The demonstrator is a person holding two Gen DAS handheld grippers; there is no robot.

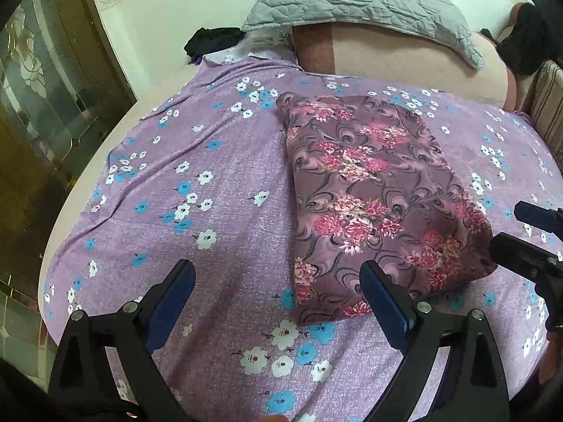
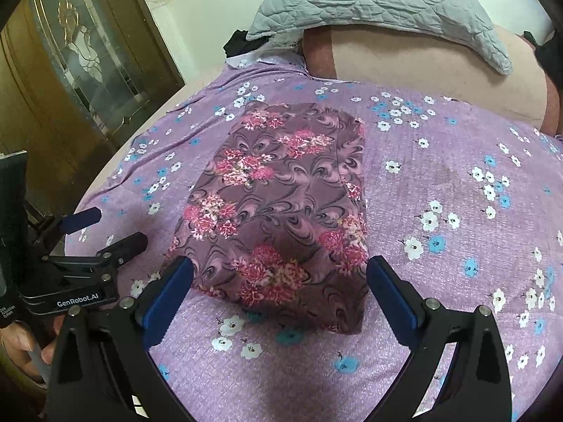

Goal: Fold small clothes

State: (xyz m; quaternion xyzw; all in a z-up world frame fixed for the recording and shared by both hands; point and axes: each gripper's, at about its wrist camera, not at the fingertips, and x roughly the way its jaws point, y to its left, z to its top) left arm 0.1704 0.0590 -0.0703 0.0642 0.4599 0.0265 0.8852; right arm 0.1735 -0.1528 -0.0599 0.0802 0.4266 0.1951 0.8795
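A folded maroon cloth with pink flowers (image 1: pixel 376 197) lies flat as a rectangle on the purple flowered bedsheet (image 1: pixel 197 211). It also shows in the right wrist view (image 2: pixel 281 207). My left gripper (image 1: pixel 278 274) is open and empty, just left of the cloth's near corner. My right gripper (image 2: pixel 279 270) is open and empty, its fingers apart over the cloth's near edge. The right gripper shows at the right edge of the left wrist view (image 1: pixel 527 235), and the left gripper at the left of the right wrist view (image 2: pixel 105 228).
A grey quilted pillow (image 1: pixel 362 10) and a beige bolster (image 1: pixel 404 59) lie at the head of the bed. A black garment (image 1: pixel 211 42) sits at the far left corner. A wooden door with glass (image 2: pixel 84 66) stands left of the bed.
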